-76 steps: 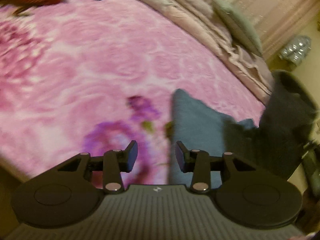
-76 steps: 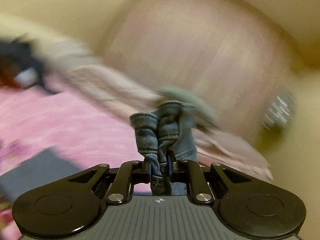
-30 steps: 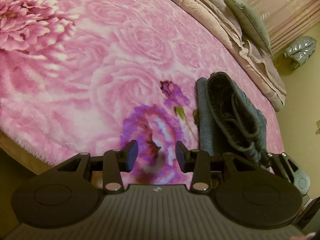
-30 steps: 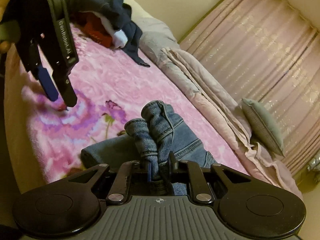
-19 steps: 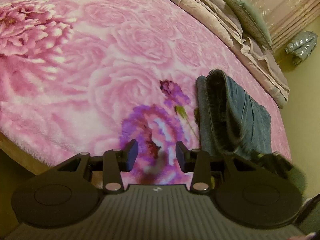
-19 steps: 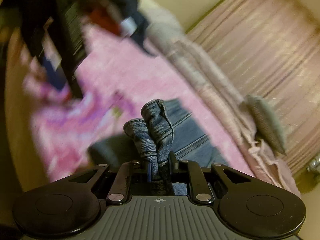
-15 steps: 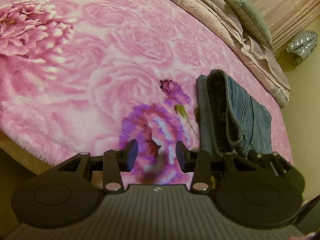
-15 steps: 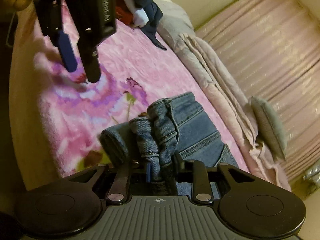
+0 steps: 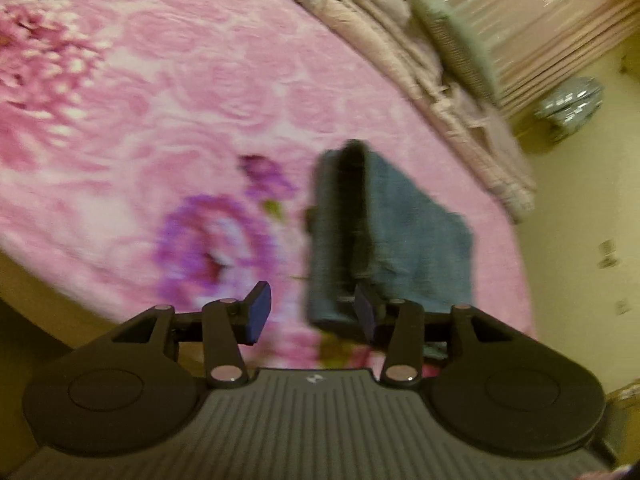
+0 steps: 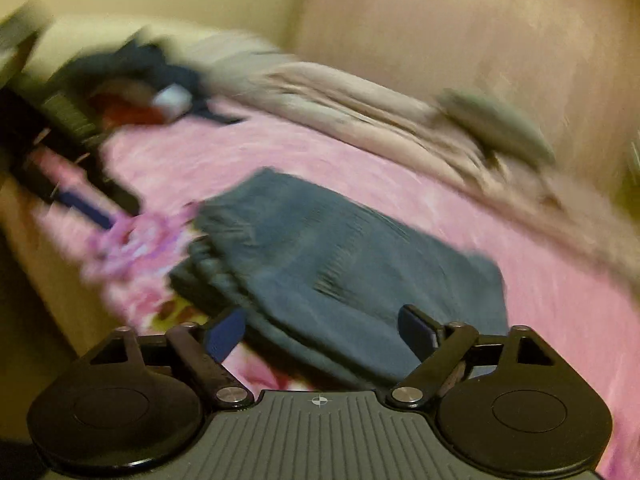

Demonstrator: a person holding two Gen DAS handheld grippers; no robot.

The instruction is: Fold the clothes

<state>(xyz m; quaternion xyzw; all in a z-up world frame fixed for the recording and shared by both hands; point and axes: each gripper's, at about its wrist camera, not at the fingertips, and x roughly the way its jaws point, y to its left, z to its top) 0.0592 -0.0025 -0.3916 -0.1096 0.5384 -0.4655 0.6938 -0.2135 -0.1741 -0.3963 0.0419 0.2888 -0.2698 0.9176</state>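
Jeans [image 10: 344,264] lay folded on bed [image 9: 140,128], 1 o'clock from left gripper [image 9: 310,312], directly ahead of right gripper [image 10: 320,332]. Both sets of fingers spread, holding nothing. Denim judged heavy, limp, non-slip; thick folded edge at 9 o'clock judged best hold. Both views motion-blurred; seams, layer count unreadable. Clothes pile [image 10: 144,88] at 11 o'clock indistinct.
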